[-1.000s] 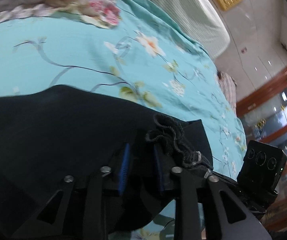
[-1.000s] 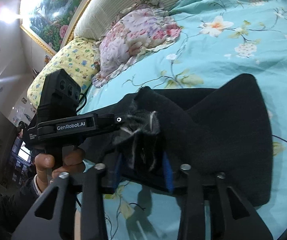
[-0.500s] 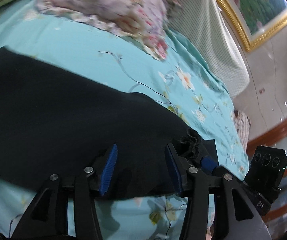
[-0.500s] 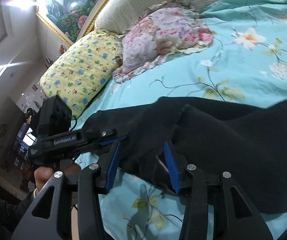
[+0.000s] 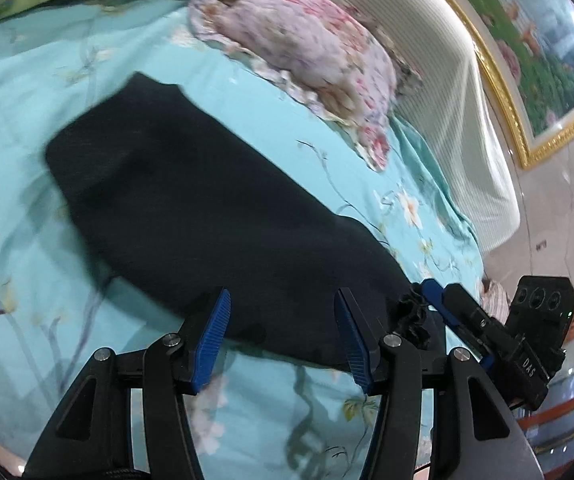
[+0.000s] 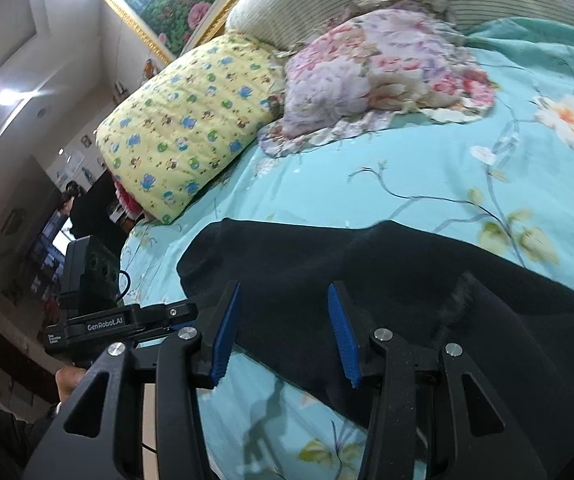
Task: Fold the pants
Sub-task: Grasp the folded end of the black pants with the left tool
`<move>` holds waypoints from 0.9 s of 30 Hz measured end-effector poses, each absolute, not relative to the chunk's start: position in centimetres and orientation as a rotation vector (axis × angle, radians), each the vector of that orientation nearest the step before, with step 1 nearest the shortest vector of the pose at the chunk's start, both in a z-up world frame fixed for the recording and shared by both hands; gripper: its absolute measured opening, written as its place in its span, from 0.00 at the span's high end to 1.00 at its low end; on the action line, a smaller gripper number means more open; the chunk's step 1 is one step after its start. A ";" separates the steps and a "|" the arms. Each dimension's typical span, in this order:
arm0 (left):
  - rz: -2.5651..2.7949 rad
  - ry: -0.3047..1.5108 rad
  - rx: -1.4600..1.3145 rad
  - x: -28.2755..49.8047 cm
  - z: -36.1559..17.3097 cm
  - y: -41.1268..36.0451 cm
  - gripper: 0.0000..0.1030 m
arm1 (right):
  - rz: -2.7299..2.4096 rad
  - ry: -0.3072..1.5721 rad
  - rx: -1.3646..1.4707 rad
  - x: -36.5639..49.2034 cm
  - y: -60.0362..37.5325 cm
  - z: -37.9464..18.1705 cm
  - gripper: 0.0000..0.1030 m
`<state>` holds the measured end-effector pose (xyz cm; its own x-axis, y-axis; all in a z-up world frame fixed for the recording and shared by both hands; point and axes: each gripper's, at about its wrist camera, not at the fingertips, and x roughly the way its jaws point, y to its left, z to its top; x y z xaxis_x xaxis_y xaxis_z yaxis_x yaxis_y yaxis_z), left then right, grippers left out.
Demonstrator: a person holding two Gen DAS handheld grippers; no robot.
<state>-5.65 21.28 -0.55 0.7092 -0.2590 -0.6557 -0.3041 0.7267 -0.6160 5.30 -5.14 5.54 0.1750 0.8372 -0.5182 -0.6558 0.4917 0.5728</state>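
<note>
Black pants (image 5: 215,216) lie folded lengthwise on the turquoise flowered bedsheet (image 5: 19,264); they also show in the right wrist view (image 6: 407,280). My left gripper (image 5: 283,336) is open and empty, just above the pants' near edge. My right gripper (image 6: 283,332) is open and empty over the near edge too. In the left wrist view the right gripper (image 5: 459,320) sits beside the gathered waistband (image 5: 411,316). In the right wrist view the left gripper (image 6: 127,320) appears at the left.
A pink floral pillow (image 6: 375,68) and a yellow patterned pillow (image 6: 191,120) lie by the striped headboard (image 5: 447,80). A gold-framed painting (image 5: 535,60) hangs above. The bed's near edge runs below both grippers.
Both grippers were shut on the pants' waistband a second ago; they have opened, let the cloth down on the bed and drawn back. The pants now lie flat.
</note>
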 end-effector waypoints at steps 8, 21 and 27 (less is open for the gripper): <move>0.146 0.774 -0.826 -8.6 -1.1 24.6 0.43 | 1.142 0.902 0.168 5.8 -1.1 6.4 0.49; 0.257 0.774 -0.937 -9.6 -2.8 28.4 0.38 | 1.217 0.924 0.063 7.8 4.7 6.9 0.49; 0.257 0.777 -0.950 -8.9 -3.1 28.7 0.38 | 1.247 0.936 0.027 9.0 7.3 6.8 0.48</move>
<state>-8.87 28.66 -3.09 0.7067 -0.1283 -0.6958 -0.5181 0.5759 -0.6324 8.98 7.31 6.77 0.0117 0.8096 -0.5869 -0.7891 0.3679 0.4918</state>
